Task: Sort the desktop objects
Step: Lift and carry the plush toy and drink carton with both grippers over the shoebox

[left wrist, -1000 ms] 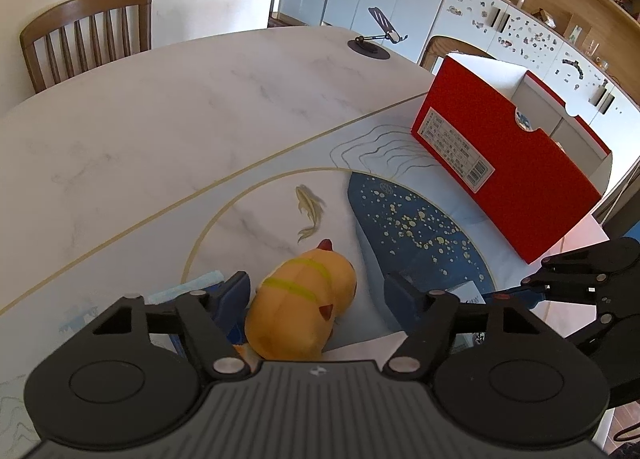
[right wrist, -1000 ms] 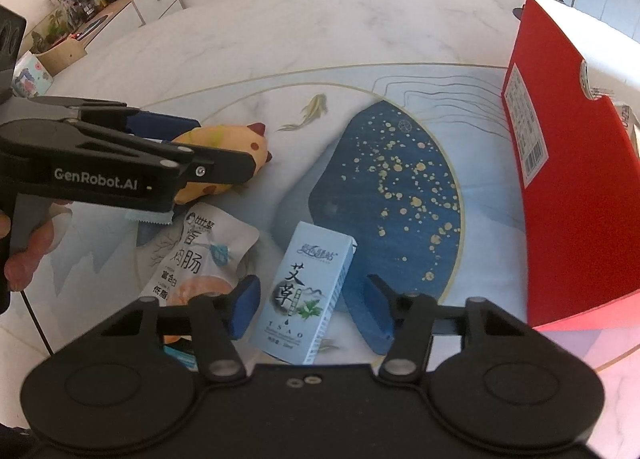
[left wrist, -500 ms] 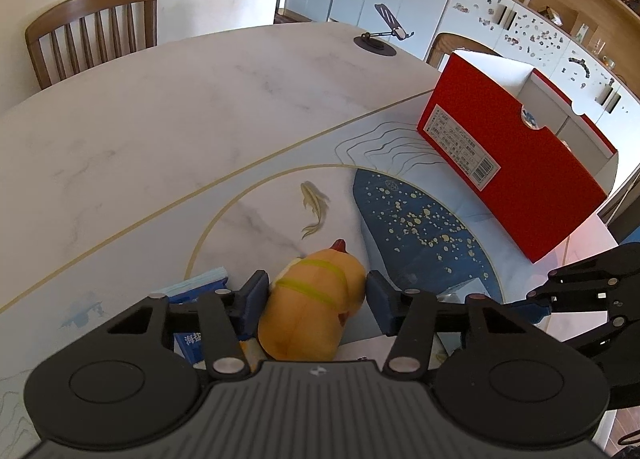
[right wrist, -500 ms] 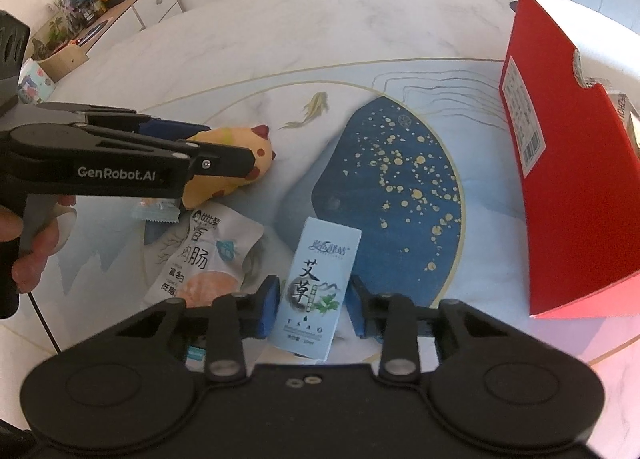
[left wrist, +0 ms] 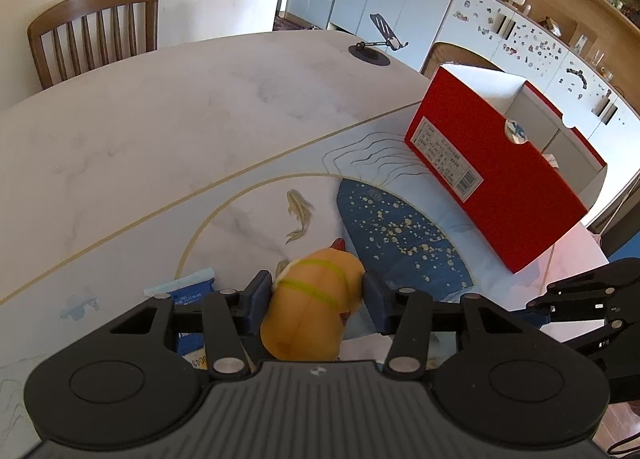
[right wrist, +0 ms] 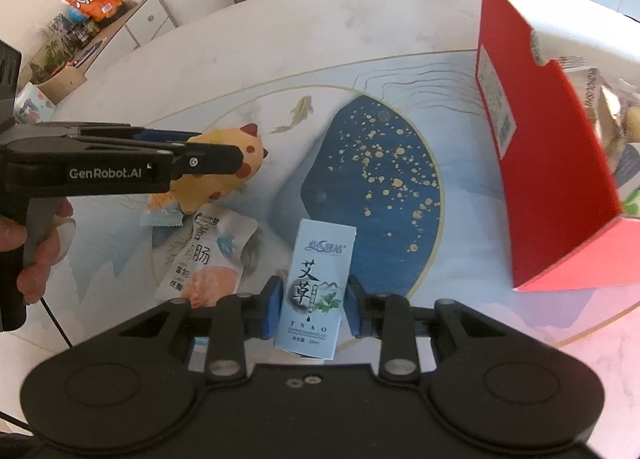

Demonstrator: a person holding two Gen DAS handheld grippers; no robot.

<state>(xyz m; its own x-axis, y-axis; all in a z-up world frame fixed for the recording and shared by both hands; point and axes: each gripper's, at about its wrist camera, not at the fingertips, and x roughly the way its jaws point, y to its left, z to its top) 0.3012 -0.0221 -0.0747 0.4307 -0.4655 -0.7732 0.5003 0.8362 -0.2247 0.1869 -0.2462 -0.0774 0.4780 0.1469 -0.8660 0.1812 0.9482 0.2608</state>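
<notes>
My left gripper (left wrist: 316, 293) is closing on the yellow plush toy (left wrist: 312, 307), head pointing away. My right gripper (right wrist: 312, 307) is closing on the pale-blue carton (right wrist: 316, 287), lengthwise away from me.

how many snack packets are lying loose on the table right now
2: a white pouch left of the box, and a blue packet beside the toy. More may hide under the tools.
</notes>
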